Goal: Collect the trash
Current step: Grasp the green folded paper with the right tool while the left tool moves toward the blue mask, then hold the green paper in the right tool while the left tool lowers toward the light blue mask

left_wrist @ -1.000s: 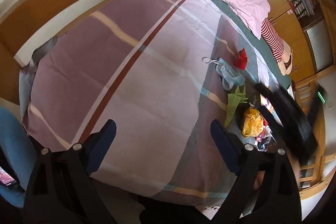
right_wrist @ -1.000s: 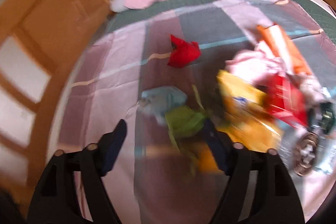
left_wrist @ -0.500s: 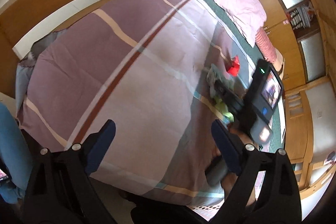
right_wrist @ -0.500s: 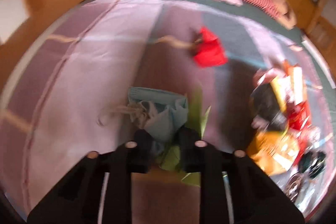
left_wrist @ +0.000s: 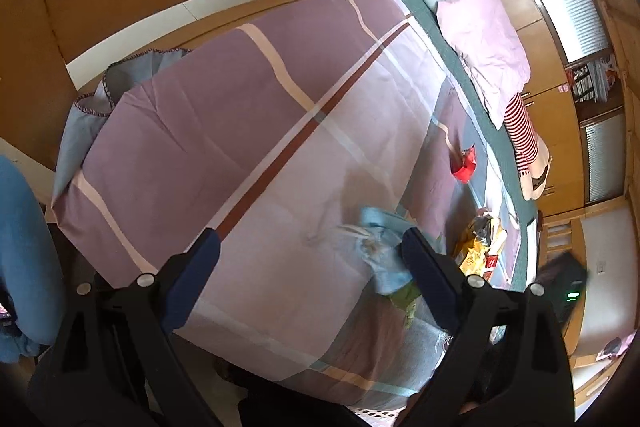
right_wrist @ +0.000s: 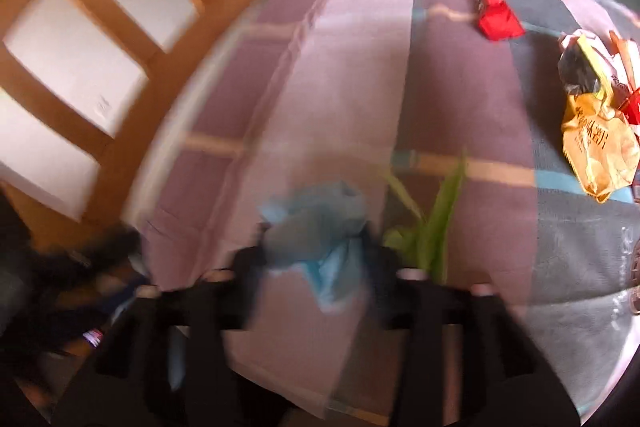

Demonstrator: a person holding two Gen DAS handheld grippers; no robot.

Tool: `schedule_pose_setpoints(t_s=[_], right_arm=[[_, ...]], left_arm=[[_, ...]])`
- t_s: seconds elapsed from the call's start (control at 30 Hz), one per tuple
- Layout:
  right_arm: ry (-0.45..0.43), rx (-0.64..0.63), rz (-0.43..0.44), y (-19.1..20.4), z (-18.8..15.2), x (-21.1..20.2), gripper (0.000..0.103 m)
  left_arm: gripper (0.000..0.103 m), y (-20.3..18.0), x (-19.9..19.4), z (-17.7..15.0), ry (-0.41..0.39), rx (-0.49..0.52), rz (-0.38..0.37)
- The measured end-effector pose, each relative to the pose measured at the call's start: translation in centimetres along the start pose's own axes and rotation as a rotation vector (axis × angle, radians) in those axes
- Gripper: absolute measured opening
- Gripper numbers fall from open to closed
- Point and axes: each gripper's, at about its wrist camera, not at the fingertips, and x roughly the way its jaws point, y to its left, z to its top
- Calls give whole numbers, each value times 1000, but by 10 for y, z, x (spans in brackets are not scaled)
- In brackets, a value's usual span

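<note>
The bed (left_wrist: 280, 155) is viewed from high above its foot by the left wrist camera, facing the pillow (left_wrist: 486, 47). A lower, closer, motion-blurred view across the bedspread (right_wrist: 340, 87) is given by the right wrist camera. The red wrapper (left_wrist: 464, 167) (right_wrist: 498, 17) and yellow bag (left_wrist: 476, 251) (right_wrist: 596, 147) are shared by both.
</note>
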Motion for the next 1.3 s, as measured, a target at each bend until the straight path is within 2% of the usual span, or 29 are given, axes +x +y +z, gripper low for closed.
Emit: schedule_pose_setpoints(t_s=[0.07,0.13,0.2,0.27,0.37,0.43,0.47,0.5,0.57,0.8,0.87,1.0,1.3], right_arm=[[-133,62,4,-10,5,-22,64],[-185,98,-91,-19,8,-30,65],[-117,114,-256,-29,7,-17,65],[-10,137,-290,-38,2,0,65],[107,156,-306,-45,-4,22,62],[140,161,-278,-46,-6,29,46],[146,159,-256,-45,-7,29,29],[142,150,-236,-42,-7,28,22],[103,132,-251,-37,-6,21,19],[-57,195,-245,-45,-6,-16,18],[-65,225,-256,-55,-5,-21,18],[-57,298,-226,-70,-6,-18,18],[-77,285,-232,-67,-7,-21,18]], left_arm=[[92,-1,5,0,7,4,6],[92,-1,9,-1,21,1,8],[92,-1,11,-1,27,-5,7],[92,-2,11,-2,25,-1,9],[93,-4,12,-3,25,9,10],[93,-6,15,-4,32,18,13],[93,-6,16,-4,37,20,15],[93,-6,17,-4,40,21,15],[93,-7,17,-5,43,22,17],[93,-9,19,-6,46,33,19],[94,-9,20,-7,53,35,18],[94,-10,21,-8,58,33,23],[94,-15,27,-13,80,60,32]])
